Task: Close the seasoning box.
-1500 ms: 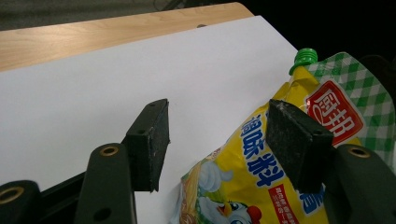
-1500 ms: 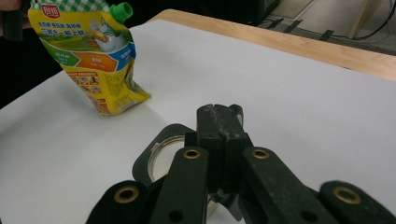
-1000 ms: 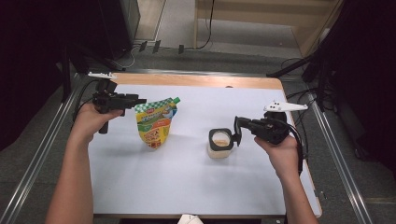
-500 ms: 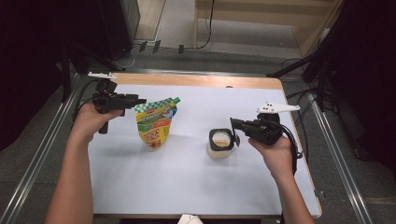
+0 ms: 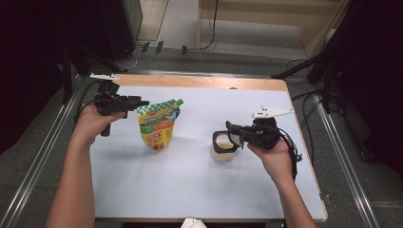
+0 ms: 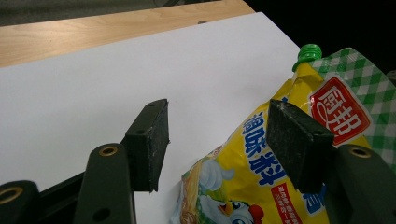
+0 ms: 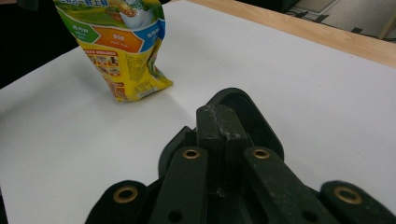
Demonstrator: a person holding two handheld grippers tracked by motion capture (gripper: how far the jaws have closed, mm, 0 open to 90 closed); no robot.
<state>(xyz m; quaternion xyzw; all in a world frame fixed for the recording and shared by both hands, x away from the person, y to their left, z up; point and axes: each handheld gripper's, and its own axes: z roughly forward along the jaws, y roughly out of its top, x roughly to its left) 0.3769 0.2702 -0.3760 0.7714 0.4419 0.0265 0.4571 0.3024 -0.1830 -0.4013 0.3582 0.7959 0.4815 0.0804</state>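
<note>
Jar (image 5: pixel 223 145): sitting nearest on white table (image 5: pixel 190 190), right of centre, open top showing beige contents, and getting pinched at its black rim by R gripper (image 5: pixel 234 132), jaws squeezed fully together, so prob. being steadied already. Farther back and to the left, standing upright: seasoning pouch (image 5: pixel 157 128), green cap (image 6: pixel 308 51) still on, w/ L gripper (image 5: pixel 142 103) hovering at its top corner, jaws standing wide, pads not pressing it yet. Judging early stage: steadying jar done, but gripping pouch, uncapping and pouring, if that's the aim, all still waiting.
</note>
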